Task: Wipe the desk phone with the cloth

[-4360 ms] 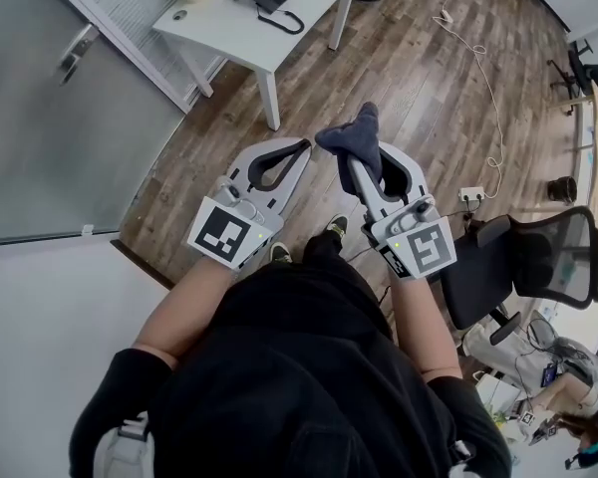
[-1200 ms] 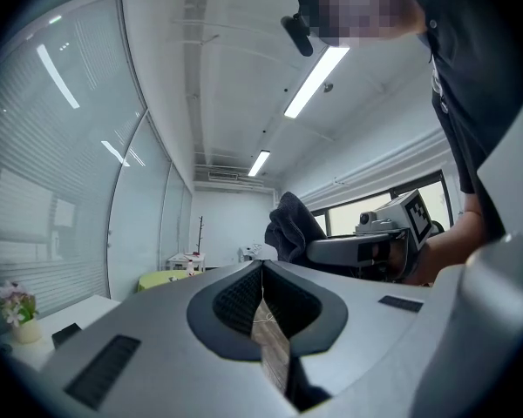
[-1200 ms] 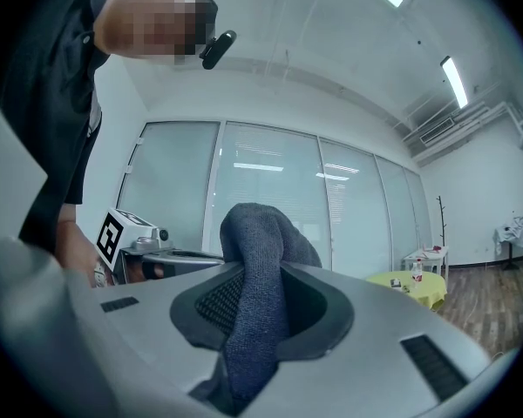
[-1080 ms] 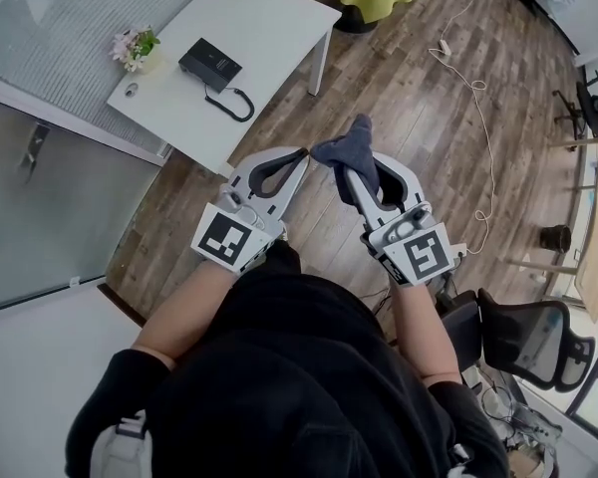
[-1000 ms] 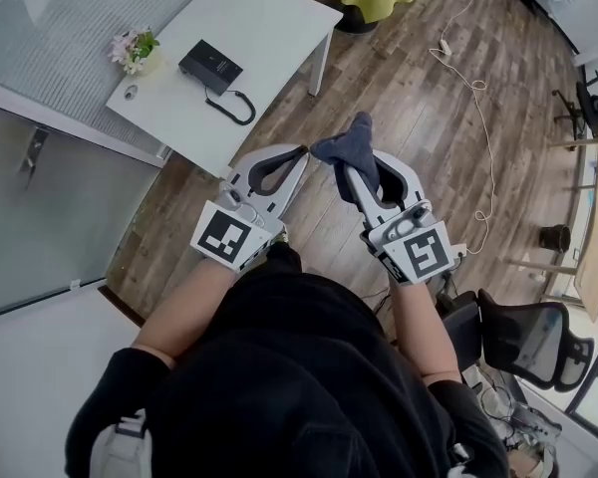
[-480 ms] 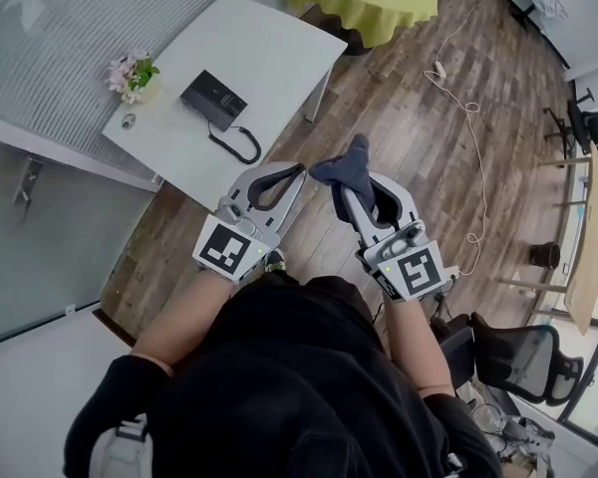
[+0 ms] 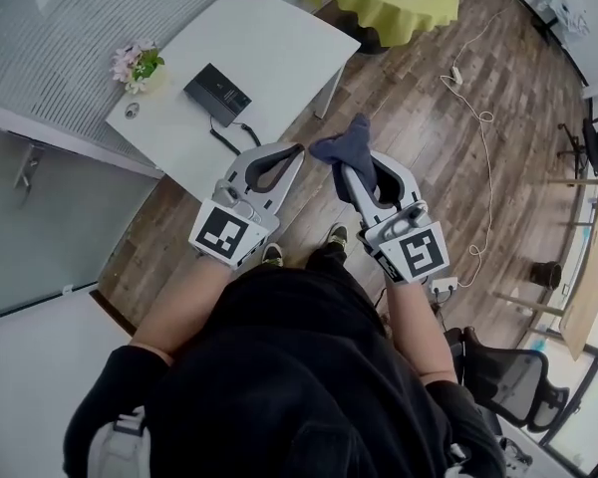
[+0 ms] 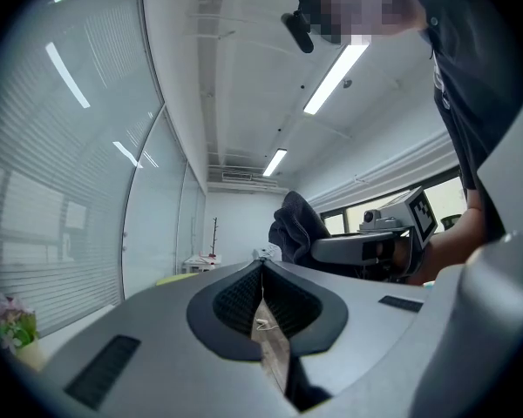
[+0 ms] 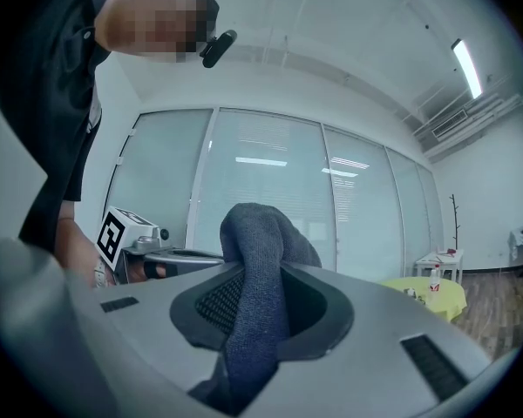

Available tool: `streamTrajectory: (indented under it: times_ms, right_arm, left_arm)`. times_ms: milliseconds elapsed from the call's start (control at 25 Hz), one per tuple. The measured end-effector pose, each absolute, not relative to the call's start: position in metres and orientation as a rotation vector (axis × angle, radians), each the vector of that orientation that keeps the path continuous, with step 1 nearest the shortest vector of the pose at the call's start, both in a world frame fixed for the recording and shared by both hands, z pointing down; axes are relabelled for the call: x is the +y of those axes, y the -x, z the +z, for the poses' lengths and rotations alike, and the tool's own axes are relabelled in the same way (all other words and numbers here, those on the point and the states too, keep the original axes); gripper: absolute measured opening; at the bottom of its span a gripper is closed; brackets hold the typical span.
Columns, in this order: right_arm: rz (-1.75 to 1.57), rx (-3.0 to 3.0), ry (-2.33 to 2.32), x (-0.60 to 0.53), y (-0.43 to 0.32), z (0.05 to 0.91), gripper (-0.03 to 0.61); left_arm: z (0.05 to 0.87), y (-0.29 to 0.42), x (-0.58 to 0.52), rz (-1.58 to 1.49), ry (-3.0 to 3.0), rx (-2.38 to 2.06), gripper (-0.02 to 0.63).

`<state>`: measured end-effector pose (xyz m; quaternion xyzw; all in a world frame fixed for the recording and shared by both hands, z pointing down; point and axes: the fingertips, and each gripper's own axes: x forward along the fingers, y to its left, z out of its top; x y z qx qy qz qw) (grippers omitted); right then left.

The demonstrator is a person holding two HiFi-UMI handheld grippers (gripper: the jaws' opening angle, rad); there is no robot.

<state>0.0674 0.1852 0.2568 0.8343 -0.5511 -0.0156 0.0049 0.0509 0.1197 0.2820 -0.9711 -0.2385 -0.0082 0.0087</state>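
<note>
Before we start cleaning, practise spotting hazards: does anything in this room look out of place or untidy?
A white cable snakes loose across the wooden floor, right of the white table. The desk phone lies flat there, its cord looping towards the table edge. Nothing looks spilled or broken.

Desk phone (image 7: pixel 217 94) look: black, low and rectangular; small in the head view, so its keys cannot be made out
Desk phone pose: lies flat, set askew to the table edges
Desk phone place: on the white table (image 7: pixel 279 38), toward its near left part, well apart from the cloth
Cord (image 7: pixel 241 133): black, runs from the phone's near end and loops along the near table edge
Cloth (image 7: pixel 347 150) look: dark blue-grey, knitted texture, bunched and folded
Cloth place: clamped between the jaws of the right gripper (image 7: pixel 362 172), held in the air
Cloth pose: a rounded hump stands up past the jaw tips, the rest hangs down between the jaws
</note>
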Motion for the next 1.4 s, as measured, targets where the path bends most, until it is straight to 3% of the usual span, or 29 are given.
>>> streamTrajectory:
  times_ms: [680,1400]
  right_arm:
    - [-0.051,-2.128,-2.361,0.203,-0.176,0.263,0.101]
    - [-0.003,-2.405,-2.076,0.168,-0.201,0.287,0.101]
  left_arm:
    - [0.279,-0.138,0.147,-0.054,3.106,-0.275,0.011]
    - [0.293,-0.149,0.124,-0.117,3.134,0.102,0.011]
